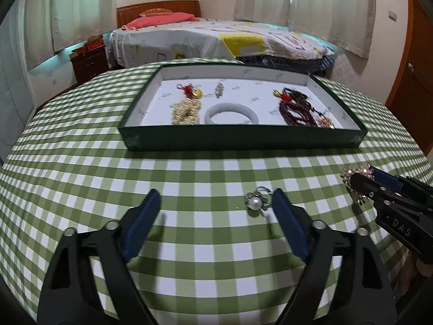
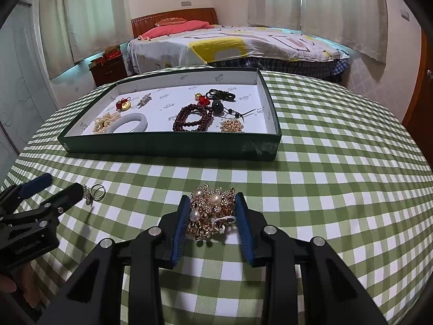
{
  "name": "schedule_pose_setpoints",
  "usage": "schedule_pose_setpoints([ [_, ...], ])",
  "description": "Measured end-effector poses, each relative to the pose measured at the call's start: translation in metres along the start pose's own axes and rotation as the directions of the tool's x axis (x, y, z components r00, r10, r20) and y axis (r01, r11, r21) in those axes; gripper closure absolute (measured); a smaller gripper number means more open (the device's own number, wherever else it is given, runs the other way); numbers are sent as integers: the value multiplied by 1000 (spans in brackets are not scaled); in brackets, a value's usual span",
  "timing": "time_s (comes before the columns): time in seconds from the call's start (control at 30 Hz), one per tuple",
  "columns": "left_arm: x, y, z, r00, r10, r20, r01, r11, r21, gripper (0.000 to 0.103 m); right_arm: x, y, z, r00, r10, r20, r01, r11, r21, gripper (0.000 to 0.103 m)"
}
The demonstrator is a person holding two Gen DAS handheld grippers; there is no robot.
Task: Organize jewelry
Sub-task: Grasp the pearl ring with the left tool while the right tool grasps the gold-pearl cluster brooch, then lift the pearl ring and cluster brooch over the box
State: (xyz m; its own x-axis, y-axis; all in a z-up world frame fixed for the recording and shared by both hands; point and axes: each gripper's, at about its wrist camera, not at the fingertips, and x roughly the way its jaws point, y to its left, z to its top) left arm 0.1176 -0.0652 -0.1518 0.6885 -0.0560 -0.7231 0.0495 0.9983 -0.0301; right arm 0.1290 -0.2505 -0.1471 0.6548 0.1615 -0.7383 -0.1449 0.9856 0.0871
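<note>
On the checked surface (image 1: 189, 168), going left to right in the left wrist view, the left claw (image 1: 215, 205) stands open, its blue fingers (image 1: 146, 216) wide apart. A pearl ring (image 1: 255, 203) lies on the cloth between them, just beside the finger at 3 o'clock; I cannot tell if that finger touches it, and the other is well clear. At 12 o'clock from the ring sits the green tray (image 1: 243, 138), holding a pale gold chain (image 1: 186, 111) at its 9 o'clock side, a white bangle (image 1: 231, 113) in the middle and dark red beads (image 1: 295, 111) at 3 o'clock. Far toward 3 o'clock the right claw (image 1: 360, 181) comes in from the edge with a glittering piece at its tip.

In the right wrist view, the left claw (image 2: 63, 182) shows at 9 o'clock, its near finger beside the ring (image 2: 97, 191). At centre the right claw (image 2: 212, 203) is closed on a gold brooch (image 2: 211, 211) set with pearls, both blue pads pressed against its sides, low over the cloth. The tray (image 2: 167, 146) lies at 12 o'clock, with the bangle (image 2: 132, 123), the beads (image 2: 193, 119) and a small gold ornament (image 2: 232, 126) inside. Beyond the surface stands a bed (image 2: 230, 46).
</note>
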Motion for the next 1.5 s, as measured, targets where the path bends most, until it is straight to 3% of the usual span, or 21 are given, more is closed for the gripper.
schedule_pose_setpoints([
  [0.27,12,-8,0,998,-40,-52,41,999,17,50,1,-4,-1,1000,24,1,-24,999,21,68],
  [0.57,14,-13,2,998,-53,-44,55,997,49,77,1,-5,-1,1000,30,4,-31,999,27,68],
  [0.67,15,-12,2,998,-53,-41,55,997,50,82,1,-5,-1,1000,30,4,-30,999,26,68],
  [1.5,11,-1,3,998,-54,-35,54,998,17,83,1,3,-1,1000,29,13,-29,999,15,68],
])
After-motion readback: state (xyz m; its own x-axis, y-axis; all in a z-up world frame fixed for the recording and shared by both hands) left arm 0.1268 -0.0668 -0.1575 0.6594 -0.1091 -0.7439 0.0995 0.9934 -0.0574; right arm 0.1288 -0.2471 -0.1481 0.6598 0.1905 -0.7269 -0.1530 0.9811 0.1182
